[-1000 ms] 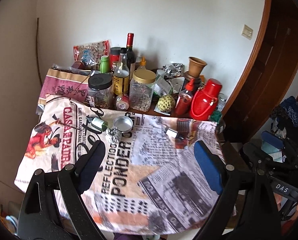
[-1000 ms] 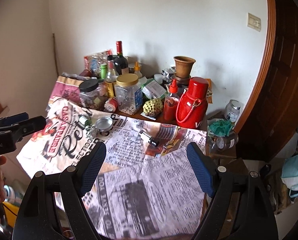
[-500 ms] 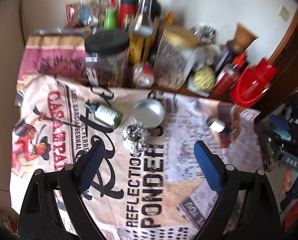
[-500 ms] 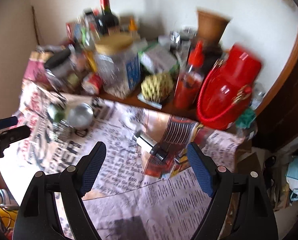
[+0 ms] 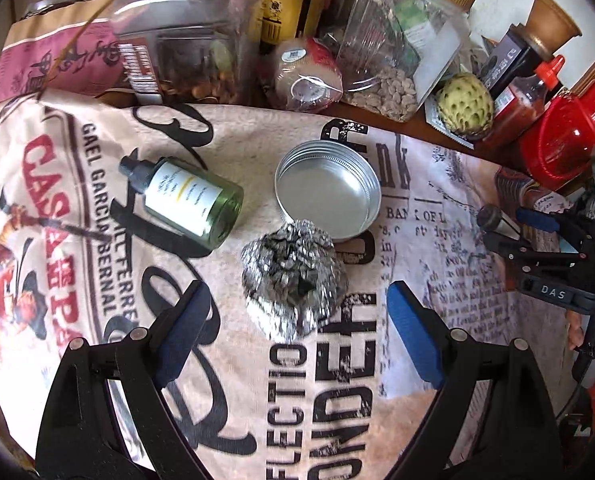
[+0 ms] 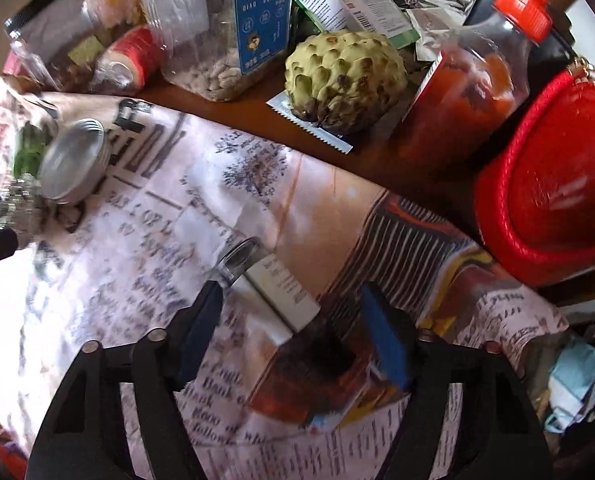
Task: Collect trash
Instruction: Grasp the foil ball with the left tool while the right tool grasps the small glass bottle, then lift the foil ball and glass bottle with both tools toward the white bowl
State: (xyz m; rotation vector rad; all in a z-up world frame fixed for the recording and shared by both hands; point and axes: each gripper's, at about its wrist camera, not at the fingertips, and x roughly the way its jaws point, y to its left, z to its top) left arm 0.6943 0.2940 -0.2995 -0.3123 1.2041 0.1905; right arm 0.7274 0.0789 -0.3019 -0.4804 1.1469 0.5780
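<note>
My left gripper (image 5: 295, 318) points steeply down at the printed newspaper-pattern tablecloth (image 5: 437, 240). Its jaws are wide and closing slightly, the crumpled ball of silver foil (image 5: 293, 276) just ahead of the blue pads (image 5: 413, 332) and centred between them; the pads do not touch it. The foil ball touches the rim of the shallow round aluminium tin (image 5: 328, 190). Left of the tin a small green glass bottle with a black cap and white label (image 5: 185, 200) lies on its side.

My right gripper (image 6: 291, 328) also points down, jaws closing. Between its pads lies a small clear bottle with a white label and dark cap end (image 6: 273, 284), on its side; the left pad (image 6: 201, 328) sits right at the bottle's base, but blur hides whether it touches. I cannot see a firm grip.

Behind the cloth, on the wooden table (image 6: 257, 120): a green scaly custard apple (image 6: 345, 76), a red-capped sauce bottle (image 6: 469, 76), and a red plastic jug (image 6: 557, 184).
</note>
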